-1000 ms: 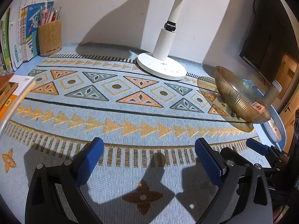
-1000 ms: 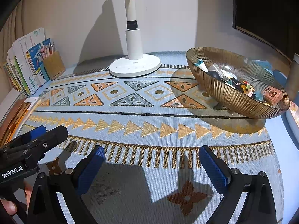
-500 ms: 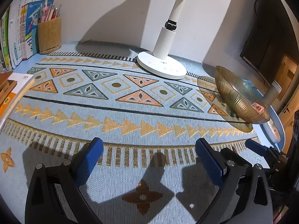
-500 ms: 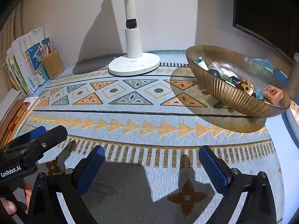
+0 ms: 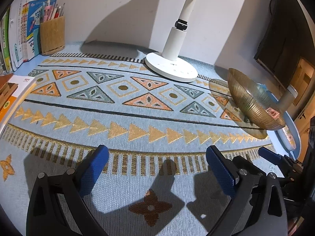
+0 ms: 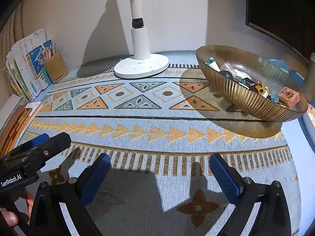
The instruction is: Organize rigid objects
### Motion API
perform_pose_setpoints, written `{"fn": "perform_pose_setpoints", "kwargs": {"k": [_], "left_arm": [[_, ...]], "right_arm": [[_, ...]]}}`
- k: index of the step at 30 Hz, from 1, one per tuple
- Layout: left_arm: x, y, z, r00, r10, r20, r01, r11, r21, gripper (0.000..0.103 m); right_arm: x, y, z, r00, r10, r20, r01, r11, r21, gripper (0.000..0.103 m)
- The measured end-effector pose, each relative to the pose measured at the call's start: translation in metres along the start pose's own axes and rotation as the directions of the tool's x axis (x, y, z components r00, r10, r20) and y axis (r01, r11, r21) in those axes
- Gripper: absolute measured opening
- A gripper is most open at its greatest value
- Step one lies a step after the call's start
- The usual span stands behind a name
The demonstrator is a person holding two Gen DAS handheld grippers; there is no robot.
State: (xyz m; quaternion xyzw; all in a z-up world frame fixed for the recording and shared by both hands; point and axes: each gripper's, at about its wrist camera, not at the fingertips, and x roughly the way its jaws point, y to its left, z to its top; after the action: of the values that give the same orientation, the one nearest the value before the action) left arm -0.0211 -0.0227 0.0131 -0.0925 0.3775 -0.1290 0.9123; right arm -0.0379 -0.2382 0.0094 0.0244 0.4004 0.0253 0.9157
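Both tongs, left (image 5: 155, 157) and right (image 6: 159, 167), hang spread and empty over the patterned blue desk mat (image 6: 149, 123), every small item apparently already in the ribbed gold bowl (image 6: 236, 94).

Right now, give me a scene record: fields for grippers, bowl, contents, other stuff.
left gripper: open, empty, over the mat
right gripper: open, empty, over the mat
bowl: gold ribbed, right side of patterned mat
bowl contents: small pink box, tube, assorted small items
lamp base: white, behind mat centre
pen holder: far left, beside books
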Motion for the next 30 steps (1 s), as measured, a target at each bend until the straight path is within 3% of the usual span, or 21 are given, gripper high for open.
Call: {"fn": "perform_pose_setpoints", "kwargs": {"k": [8, 10, 11, 14, 17, 22, 30], "left_arm": [[0.016, 0.001, 0.000, 0.989, 0.125, -0.083, -0.125, 0.992, 0.002, 0.099], [0.017, -0.001, -0.001, 0.980, 0.179, -0.084, -0.179, 0.984, 0.009, 0.100], [0.020, -0.003, -0.002, 0.968, 0.230, -0.101, -0.229, 0.973, 0.023, 0.100], [0.028, -0.010, -0.002, 0.946, 0.298, -0.128, -0.288, 0.954, 0.087, 0.103], [0.029, -0.009, -0.002, 0.943, 0.308, -0.127, -0.300, 0.951, 0.076, 0.103], [0.027, -0.013, -0.003, 0.935, 0.335, -0.117, -0.330, 0.942, 0.059, 0.103], [0.029, -0.013, 0.000, 0.939, 0.322, -0.122, -0.320, 0.947, 0.037, 0.103]], "right_arm": [[0.001, -0.006, 0.001, 1.000, -0.001, -0.012, 0.002, 0.999, 0.032, 0.101], [0.002, -0.010, 0.001, 1.000, -0.006, -0.020, 0.007, 0.998, 0.055, 0.101], [0.004, -0.012, 0.002, 0.999, -0.007, -0.034, 0.010, 0.998, 0.065, 0.101], [0.022, -0.017, 0.004, 0.989, 0.011, -0.150, -0.001, 0.998, 0.064, 0.103], [0.028, -0.006, 0.006, 0.984, -0.050, -0.168, 0.041, 0.997, -0.060, 0.103], [0.028, -0.008, 0.009, 0.983, -0.034, -0.180, 0.023, 0.998, -0.065, 0.103], [0.033, -0.007, 0.014, 0.982, -0.053, -0.179, 0.046, 0.998, -0.039, 0.103]]}}
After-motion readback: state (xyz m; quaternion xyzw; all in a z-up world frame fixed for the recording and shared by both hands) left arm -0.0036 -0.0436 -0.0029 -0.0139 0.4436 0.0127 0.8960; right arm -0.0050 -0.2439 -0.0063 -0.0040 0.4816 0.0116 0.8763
